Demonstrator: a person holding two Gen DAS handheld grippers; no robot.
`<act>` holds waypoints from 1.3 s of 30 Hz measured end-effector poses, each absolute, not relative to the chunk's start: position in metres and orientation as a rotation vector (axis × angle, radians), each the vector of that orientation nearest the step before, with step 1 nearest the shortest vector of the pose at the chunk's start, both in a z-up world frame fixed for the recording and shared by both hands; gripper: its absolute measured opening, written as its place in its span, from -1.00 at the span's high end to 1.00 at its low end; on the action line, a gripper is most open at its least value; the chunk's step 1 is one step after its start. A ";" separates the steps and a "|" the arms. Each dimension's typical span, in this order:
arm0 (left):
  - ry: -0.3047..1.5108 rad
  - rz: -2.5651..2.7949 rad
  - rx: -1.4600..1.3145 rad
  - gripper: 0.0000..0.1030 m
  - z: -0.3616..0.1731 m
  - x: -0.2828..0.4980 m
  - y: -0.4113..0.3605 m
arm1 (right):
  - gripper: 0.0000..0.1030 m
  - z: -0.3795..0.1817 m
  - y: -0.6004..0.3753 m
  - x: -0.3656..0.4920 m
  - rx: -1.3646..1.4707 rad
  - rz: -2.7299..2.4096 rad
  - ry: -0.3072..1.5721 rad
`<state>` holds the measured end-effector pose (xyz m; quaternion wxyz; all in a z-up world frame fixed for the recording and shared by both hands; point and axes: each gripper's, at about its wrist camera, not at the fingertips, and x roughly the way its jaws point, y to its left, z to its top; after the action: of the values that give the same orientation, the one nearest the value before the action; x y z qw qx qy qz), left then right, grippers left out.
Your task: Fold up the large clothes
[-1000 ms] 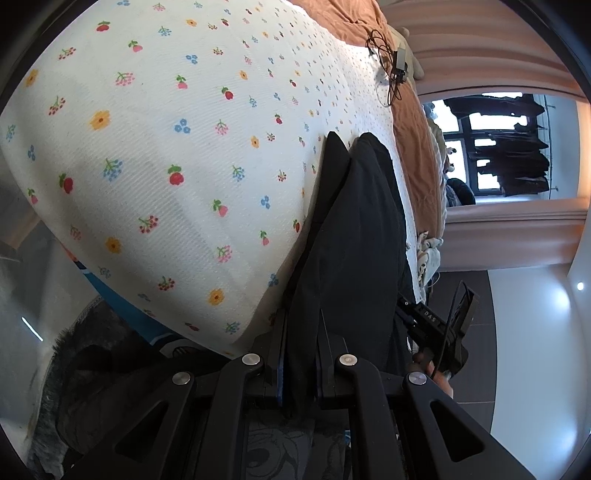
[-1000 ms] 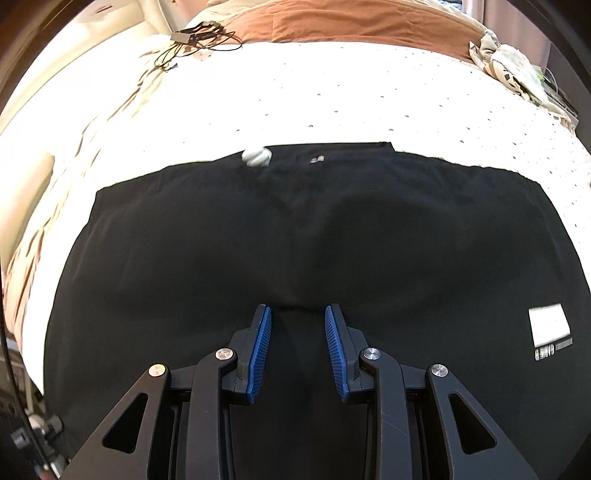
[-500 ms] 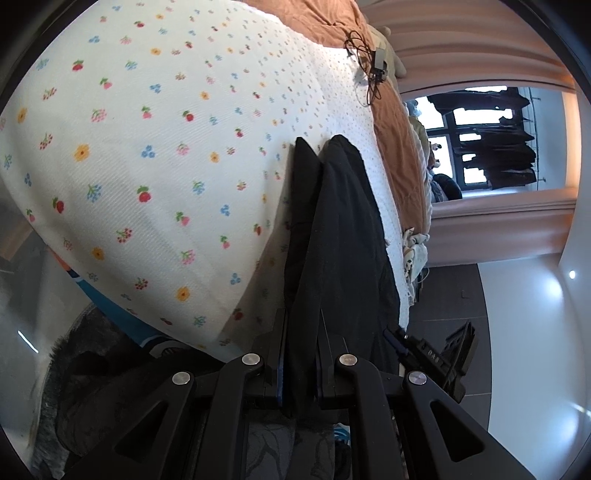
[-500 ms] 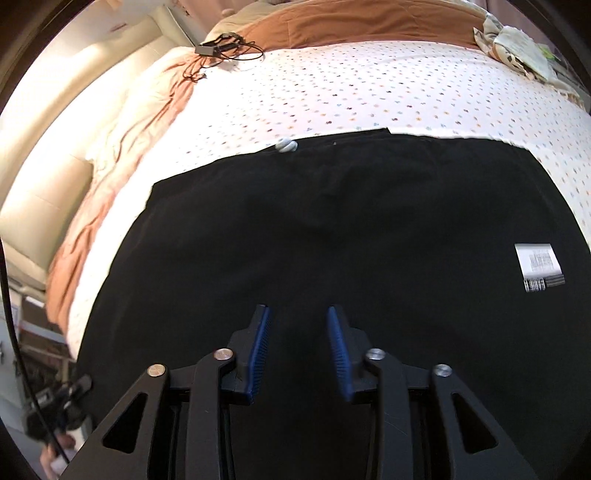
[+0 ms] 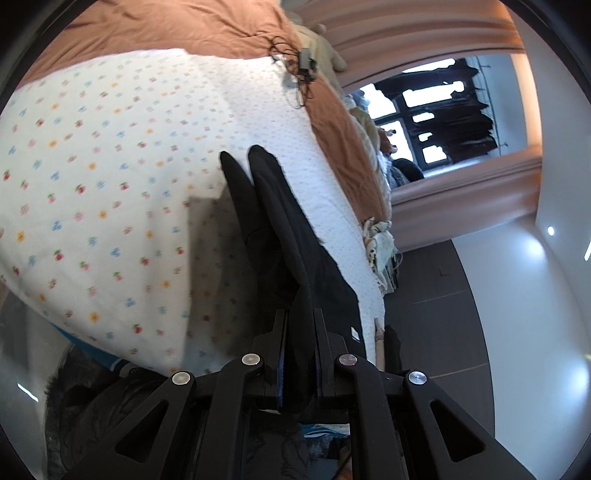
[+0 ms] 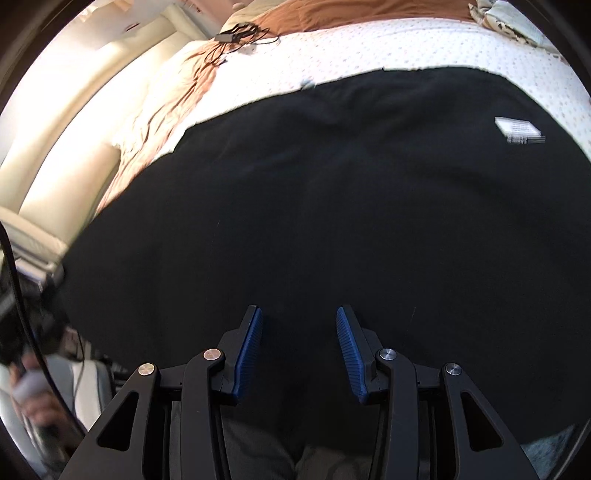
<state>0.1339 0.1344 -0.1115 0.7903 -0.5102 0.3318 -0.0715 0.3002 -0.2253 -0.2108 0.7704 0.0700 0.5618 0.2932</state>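
**Left edge lifted, right hand letting go**

Floral-print bedspread (image 5: 110, 221) carries a large black fabric garment (image 6: 332, 221). Left hand-held gripper (image 5: 299, 354) is clamped on a raised fold of it running straight ahead. Right hand-held gripper (image 6: 299, 350) has just been opening, its fingers apart above the flat cloth, nothing pinched. Next, I reckon: regrip and carry over.

My view shows the bed (image 6: 424, 40), its floral sheet carrying the black garment (image 6: 332, 206); brown blanket (image 6: 332, 14) and cables (image 6: 236, 35) lie far.

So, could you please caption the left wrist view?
Left gripper clamps an edge of the black garment over the floral sheet.
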 end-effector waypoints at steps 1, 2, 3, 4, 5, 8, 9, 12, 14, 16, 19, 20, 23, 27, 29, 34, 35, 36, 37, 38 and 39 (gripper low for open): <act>0.710 -0.165 -1.086 0.78 -0.105 0.136 0.131 | 0.18 -0.212 -0.226 0.296 0.154 0.642 1.218; 0.706 -0.179 -1.072 0.78 -0.098 0.139 0.126 | 0.18 -0.214 -0.227 0.291 0.158 0.648 1.216; 0.701 -0.197 -1.056 0.78 -0.090 0.143 0.120 | 0.21 -0.217 -0.225 0.289 0.157 0.648 1.215; 0.699 -0.212 -1.043 0.78 -0.083 0.147 0.115 | 0.30 -0.219 -0.225 0.286 0.159 0.650 1.216; 0.697 -0.230 -1.028 0.78 -0.076 0.150 0.109 | 0.39 -0.223 -0.227 0.282 0.173 0.652 1.221; 0.698 -0.273 -0.979 0.78 -0.059 0.161 0.089 | 0.47 -0.232 -0.230 0.276 0.221 0.649 1.231; 0.698 -0.288 -0.959 0.78 -0.052 0.166 0.081 | 0.48 -0.233 -0.231 0.274 0.229 0.650 1.236; 0.695 -0.326 -0.911 0.78 -0.033 0.182 0.059 | 0.49 -0.231 -0.228 0.279 0.249 0.667 1.245; 0.691 -0.350 -0.886 0.78 -0.021 0.191 0.046 | 0.49 -0.226 -0.232 0.283 0.272 0.672 1.236; 0.691 -0.375 -0.858 0.78 -0.010 0.201 0.031 | 0.49 -0.219 -0.244 0.283 0.282 0.660 1.201; 0.700 -0.402 -0.816 0.78 0.000 0.216 0.009 | 0.48 -0.202 -0.280 0.272 0.300 0.633 1.150; 0.704 -0.409 -0.807 0.78 0.001 0.218 0.004 | 0.46 -0.198 -0.291 0.273 0.323 0.627 1.137; 0.723 -0.438 -0.781 0.78 0.004 0.228 -0.019 | 0.28 -0.191 -0.323 0.277 0.380 0.589 1.094; 0.756 -0.469 -0.745 0.78 0.003 0.248 -0.049 | 0.15 -0.188 -0.364 0.280 0.459 0.528 1.041; 0.775 -0.479 -0.732 0.78 0.001 0.257 -0.063 | 0.15 -0.187 -0.382 0.279 0.495 0.507 1.025; 0.835 -0.512 -0.700 0.78 -0.012 0.283 -0.103 | 0.15 -0.188 -0.423 0.278 0.562 0.449 0.983; 0.853 -0.521 -0.693 0.78 -0.016 0.289 -0.113 | 0.15 -0.189 -0.432 0.278 0.577 0.434 0.975; 0.868 -0.529 -0.688 0.78 -0.020 0.292 -0.121 | 0.15 -0.189 -0.437 0.279 0.586 0.423 0.970; 0.885 -0.537 -0.684 0.78 -0.025 0.297 -0.129 | 0.15 -0.192 -0.447 0.279 0.594 0.413 0.966; 0.903 -0.545 -0.680 0.78 -0.031 0.301 -0.138 | 0.15 -0.193 -0.455 0.278 0.606 0.399 0.963; 0.929 -0.555 -0.673 0.78 -0.040 0.306 -0.149 | 0.15 -0.193 -0.465 0.280 0.615 0.386 0.962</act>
<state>0.3064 -0.1490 -0.0396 0.8038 -0.3141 0.4336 -0.2592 0.2802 -0.4652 -0.1931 0.8238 0.2892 0.4524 0.1816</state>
